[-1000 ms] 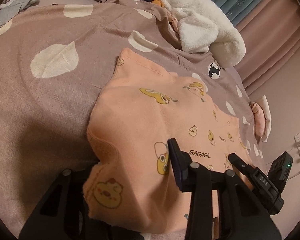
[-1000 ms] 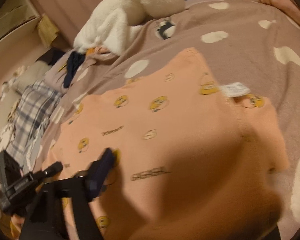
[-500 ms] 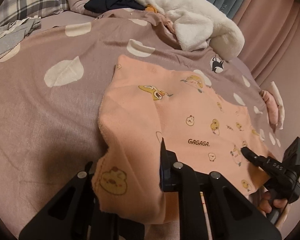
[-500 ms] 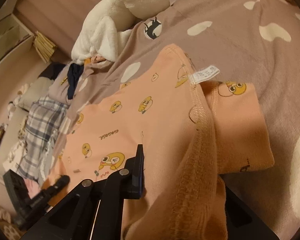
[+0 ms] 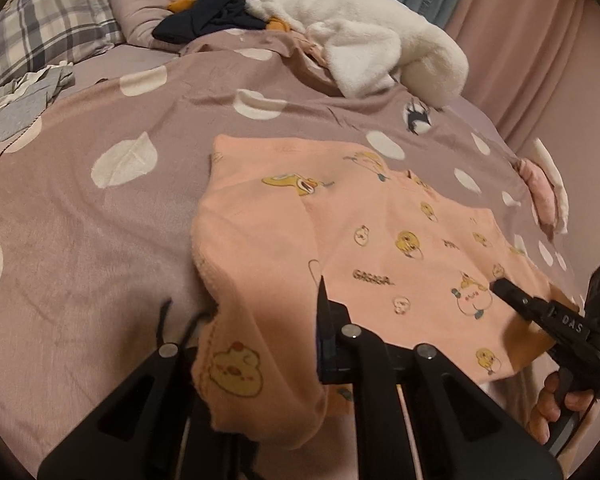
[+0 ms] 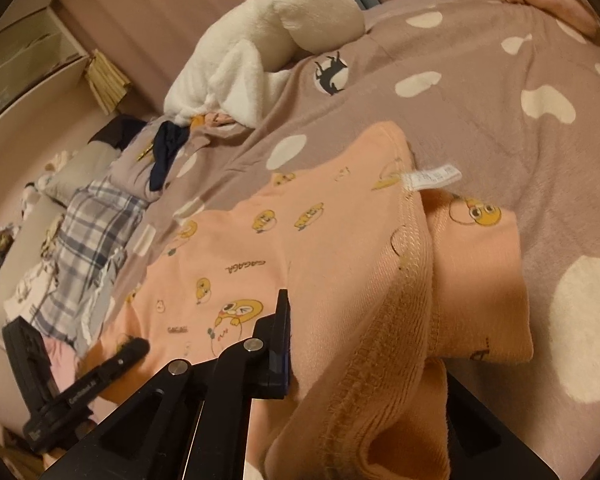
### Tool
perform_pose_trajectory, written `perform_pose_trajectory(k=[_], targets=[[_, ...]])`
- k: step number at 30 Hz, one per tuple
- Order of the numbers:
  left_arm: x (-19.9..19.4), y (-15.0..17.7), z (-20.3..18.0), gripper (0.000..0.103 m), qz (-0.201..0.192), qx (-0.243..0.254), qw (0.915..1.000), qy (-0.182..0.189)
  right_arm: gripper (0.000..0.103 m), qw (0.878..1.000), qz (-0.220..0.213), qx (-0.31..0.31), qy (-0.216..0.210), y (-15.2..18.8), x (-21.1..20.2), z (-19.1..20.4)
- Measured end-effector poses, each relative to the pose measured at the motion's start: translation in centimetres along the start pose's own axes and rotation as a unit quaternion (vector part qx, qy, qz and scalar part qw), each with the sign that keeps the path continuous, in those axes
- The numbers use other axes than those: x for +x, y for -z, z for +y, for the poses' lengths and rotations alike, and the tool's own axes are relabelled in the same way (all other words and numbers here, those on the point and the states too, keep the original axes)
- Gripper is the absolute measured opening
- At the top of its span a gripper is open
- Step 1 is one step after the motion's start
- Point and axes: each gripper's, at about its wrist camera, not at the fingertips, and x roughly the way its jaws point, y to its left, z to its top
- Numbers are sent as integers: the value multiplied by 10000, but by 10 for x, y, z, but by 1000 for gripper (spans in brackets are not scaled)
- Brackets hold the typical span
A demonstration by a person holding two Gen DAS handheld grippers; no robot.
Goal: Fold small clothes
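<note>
Garment (image 5: 380,248) edge clamped — bedspread (image 5: 100,220) beyond

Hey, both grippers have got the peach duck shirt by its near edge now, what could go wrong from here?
The left gripper pinches only a bunched corner of the peach shirt, so it may slip out when lifted. At the right gripper the hem is already rolled over, so the fold could come out uneven. The care label may end up sticking out.

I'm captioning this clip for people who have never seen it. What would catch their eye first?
The peach garment printed with yellow cartoon ducks, spread across the near middle of the mauve polka-dot bedspread. Its near edge is pinched in both black tongs, the left tongs and right tongs, whose jaws have just been closing on the cloth. Behind it lies a fluffy white blanket.
</note>
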Motion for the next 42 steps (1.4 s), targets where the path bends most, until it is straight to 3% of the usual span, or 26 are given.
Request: perform_pose_trajectory(k=[7,12,18,22,29,38,42], targets=[[-28,30,-27,11,40,466,9986,-239,10,9999,114,27,-6,16,-21,-4],[-47,56,-30,10,257,321,9992,-18,10,9999,135,-7,68,32,-46,-4],[-66,82,-38,11,316,352,9989,-16,10,9996,146,-143,207,51,-76,-3],[-70,97,-44,11,240,423,9986,-209,10,9993,150,-196,294,60,-83,-4],[-69,97,-43,11,243,277,9988,-329,10,9965,183,-339,743,75,-84,-5],[-68,105,-48,12,85,480,9966,-667,10,9913,215,-623,1138,85,-80,-2],[-66,104,-48,13,95,459,9964,-701,10,9930,243,-481,1047,86,-81,-9]])
